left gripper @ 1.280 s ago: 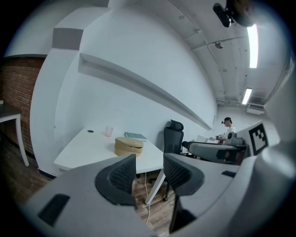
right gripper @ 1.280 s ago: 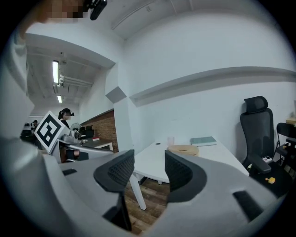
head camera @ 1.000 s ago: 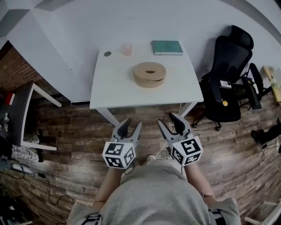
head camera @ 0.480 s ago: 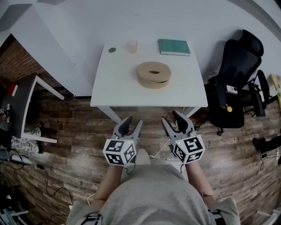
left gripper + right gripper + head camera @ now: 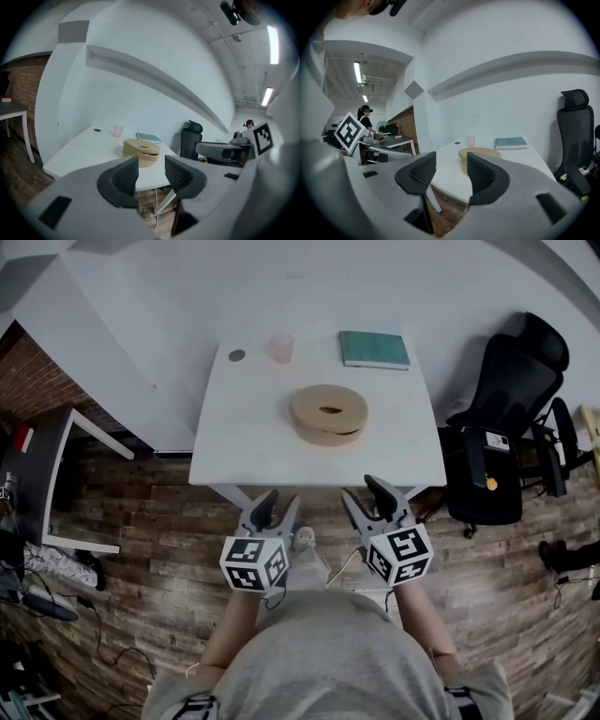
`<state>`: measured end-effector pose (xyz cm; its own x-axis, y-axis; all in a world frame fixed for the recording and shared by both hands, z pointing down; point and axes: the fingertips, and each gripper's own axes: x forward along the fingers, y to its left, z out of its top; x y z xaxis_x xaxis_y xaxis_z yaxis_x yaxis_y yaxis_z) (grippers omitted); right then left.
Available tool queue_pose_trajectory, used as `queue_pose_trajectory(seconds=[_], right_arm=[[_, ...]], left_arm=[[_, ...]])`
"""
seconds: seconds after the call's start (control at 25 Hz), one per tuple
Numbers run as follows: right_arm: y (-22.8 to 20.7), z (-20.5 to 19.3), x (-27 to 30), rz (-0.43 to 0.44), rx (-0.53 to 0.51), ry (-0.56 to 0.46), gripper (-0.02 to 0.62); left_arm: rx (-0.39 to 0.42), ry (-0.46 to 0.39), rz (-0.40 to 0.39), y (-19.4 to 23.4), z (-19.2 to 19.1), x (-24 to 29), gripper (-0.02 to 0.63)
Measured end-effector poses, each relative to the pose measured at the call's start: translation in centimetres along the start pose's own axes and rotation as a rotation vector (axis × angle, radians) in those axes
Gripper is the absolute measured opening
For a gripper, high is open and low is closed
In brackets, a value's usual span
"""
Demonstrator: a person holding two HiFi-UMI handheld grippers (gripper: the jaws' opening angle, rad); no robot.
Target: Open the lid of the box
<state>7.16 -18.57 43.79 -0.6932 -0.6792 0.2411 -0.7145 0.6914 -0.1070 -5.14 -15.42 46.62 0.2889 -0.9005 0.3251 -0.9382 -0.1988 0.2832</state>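
**Both grippers open and short of the bench; box stands closed**

The box [image 5: 328,415] is round and tan. It sits on the white bench [image 5: 234,446], about midway between the near and far edges and a little right of centre. Its lid [image 5: 328,403] lies on top, with a dark oval slot in the middle. Nothing touches the box.

Along the far edge of the bench stand three more things. A pale cup [image 5: 279,347] is left of centre, a small dark disc [image 5: 236,355] lies left of the cup, and a green book [image 5: 374,349] lies flat to the right. All three are well apart from the box.

The left gripper [image 5: 278,504] is held over the wood floor [image 5: 141,521], just short of the bench's near edge and pointing toward it. Its jaws are apart and closing slightly, with nothing between them. In its own view the box shows beyond the gap, farther off on the bench.

The right gripper [image 5: 364,493] is beside it on the right, also near the bench's near edge. Its jaws are apart and empty, and its own view shows the box past them.

The two grippers are close together but not touching. The person's grey shirt [image 5: 328,662] fills the near part of the head view.

A black chair [image 5: 511,409] stands right of the bench. A dark side table [image 5: 56,474] stands at the left, by a brick wall.
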Motion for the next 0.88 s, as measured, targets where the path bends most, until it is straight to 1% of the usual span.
queue_pose_trajectory(seconds=[0.28,0.48,0.88], right_arm=[[-2.6,0.7,5.0,0.007,-0.023,0.037,0.202],[-3.8,0.6,8.5,0.016,-0.062,0.077,0.202],[-5.1,-0.4,14.8,0.061,-0.185,0.184,0.201]], left_arm=[[0.013,0.025,-0.018,2.4,1.5,4.8,0.167],[0.009,0.055,-0.032,4.3,1.8,8.1,0.167],[0.035,0.158,-0.086,6.2,0.5,13.9,0.167]])
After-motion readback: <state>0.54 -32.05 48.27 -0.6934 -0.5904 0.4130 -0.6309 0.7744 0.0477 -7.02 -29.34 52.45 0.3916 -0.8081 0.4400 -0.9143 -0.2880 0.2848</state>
